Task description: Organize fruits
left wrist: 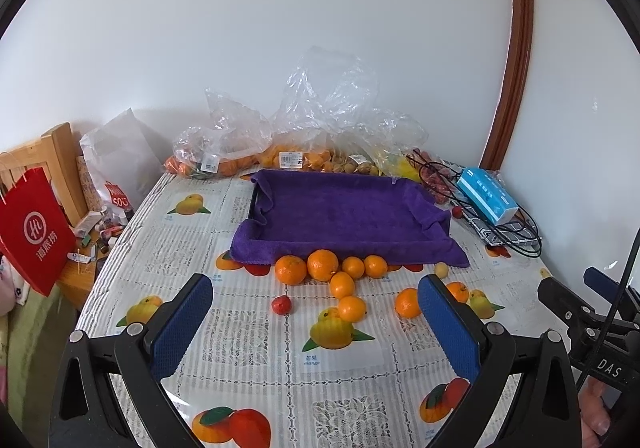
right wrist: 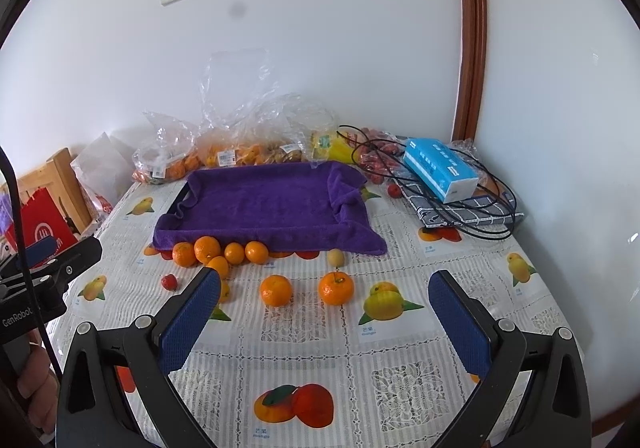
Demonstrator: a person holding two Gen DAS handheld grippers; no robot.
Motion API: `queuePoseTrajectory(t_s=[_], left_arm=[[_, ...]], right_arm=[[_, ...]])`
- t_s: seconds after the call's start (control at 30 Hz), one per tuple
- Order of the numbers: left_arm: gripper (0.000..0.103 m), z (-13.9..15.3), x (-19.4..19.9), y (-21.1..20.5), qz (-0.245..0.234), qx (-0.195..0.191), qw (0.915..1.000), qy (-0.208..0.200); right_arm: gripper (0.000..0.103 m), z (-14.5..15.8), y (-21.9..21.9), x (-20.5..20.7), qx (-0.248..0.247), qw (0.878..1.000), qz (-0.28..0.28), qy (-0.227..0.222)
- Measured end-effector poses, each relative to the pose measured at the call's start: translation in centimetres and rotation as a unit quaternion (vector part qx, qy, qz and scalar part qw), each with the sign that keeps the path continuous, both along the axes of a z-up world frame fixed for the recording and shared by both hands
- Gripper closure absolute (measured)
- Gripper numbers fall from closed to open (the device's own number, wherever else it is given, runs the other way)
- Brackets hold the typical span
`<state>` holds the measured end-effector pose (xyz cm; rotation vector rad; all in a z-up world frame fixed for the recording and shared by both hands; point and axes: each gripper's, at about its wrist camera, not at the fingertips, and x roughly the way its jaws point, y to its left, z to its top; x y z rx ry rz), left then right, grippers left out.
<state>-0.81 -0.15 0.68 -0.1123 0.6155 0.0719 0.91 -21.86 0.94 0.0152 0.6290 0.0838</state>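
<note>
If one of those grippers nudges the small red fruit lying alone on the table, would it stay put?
Probably not. The red fruit looks round and small, so it would likely roll on the smooth table cover. It seems light; a nudge from the open left gripper might send it off. Its glossy skin could be slippery between the pads.

Both views are evenly and brightly lit by soft, diffuse light, and only faint shadows are cast beneath the oranges [left wrist: 321,264]. Strong fisheye bending is seen in the door frame [left wrist: 516,47], with black vignetting at the corners. A dark smudge [right wrist: 237,10] is seen against the wall in the right wrist view.
</note>
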Motion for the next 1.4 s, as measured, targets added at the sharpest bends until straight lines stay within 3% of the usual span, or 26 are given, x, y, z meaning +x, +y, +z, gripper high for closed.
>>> queuePoseTrajectory(t_s=[0.37, 0.7, 0.83, 1.03, 1.4], left_arm=[[0.000, 0.2, -0.1, 0.0, -0.003, -0.005, 1.0000, -0.003], [0.000, 0.4, 0.0, 0.0, 0.012, 0.013, 0.9998, -0.011], [0.000, 0.2, 0.3, 0.2, 0.006, 0.002, 1.0000, -0.003], [0.000, -0.6, 0.7, 0.6, 0.020, 0.006, 0.9998, 0.002], [0.000, -3.9, 3.7, 2.1, -0.003, 0.010, 0.9996, 0.026]], right_arm=[[0.001, 0.1, 0.2, -0.3, 0.000, 1.000, 0.003, -0.004], [0.001, 0.2, 0.2, 0.0, 0.005, 1.000, 0.004, -0.007], [0.001, 0.0, 0.4, 0.4, 0.001, 1.000, 0.005, -0.005], [0.001, -0.6, 0.7, 1.4, 0.013, 1.000, 0.014, 0.007], [0.000, -3.1, 1.9, 4.2, -0.008, 1.000, 0.014, 0.017]])
